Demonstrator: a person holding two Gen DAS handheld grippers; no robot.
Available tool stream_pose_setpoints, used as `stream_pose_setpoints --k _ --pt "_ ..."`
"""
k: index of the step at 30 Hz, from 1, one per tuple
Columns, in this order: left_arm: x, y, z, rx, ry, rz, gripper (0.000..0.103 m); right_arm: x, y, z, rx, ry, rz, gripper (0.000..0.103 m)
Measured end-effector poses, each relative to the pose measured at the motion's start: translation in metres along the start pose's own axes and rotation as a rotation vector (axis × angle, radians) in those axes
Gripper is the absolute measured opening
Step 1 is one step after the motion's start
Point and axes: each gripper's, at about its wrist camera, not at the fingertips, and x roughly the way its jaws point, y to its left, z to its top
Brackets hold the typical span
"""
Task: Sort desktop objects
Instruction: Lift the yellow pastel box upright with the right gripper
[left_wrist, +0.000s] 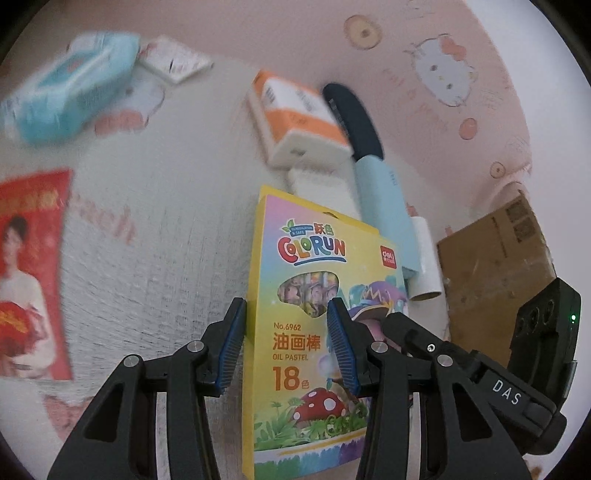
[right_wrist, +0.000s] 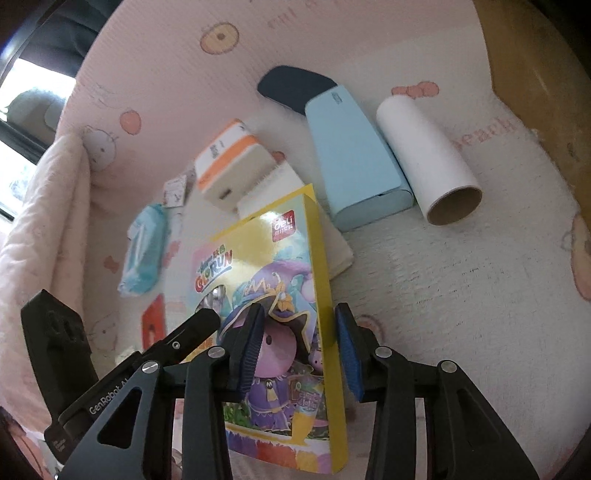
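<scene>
While both grippers straddle it, the oil pastel box (left_wrist: 295, 295) tilts

Two downward wrist views, pastel box (left_wrist: 295, 332) shared

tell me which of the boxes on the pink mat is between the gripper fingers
The yellow Colorun oil pastel box; the orange-and-white box and brown cardboard box lie farther off.
</scene>
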Motion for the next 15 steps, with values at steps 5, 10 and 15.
stream_pose_setpoints --k 5,10,15 --pt "0.003 -0.005 -0.005 0.094 0.010 0.023 0.050 0.011 -0.011 -0.003 0.007 0.026 0.007 0.037" --pt "0.001 -0.003 -0.011 0.090 0.006 0.018 0.050 0.011 -0.013 -0.003 -0.008 0.039 0.022 0.039" --pt "0.000 -0.003 -0.015 0.080 0.004 0.019 0.050 0.008 -0.012 -0.007 -0.026 0.047 0.014 0.041"
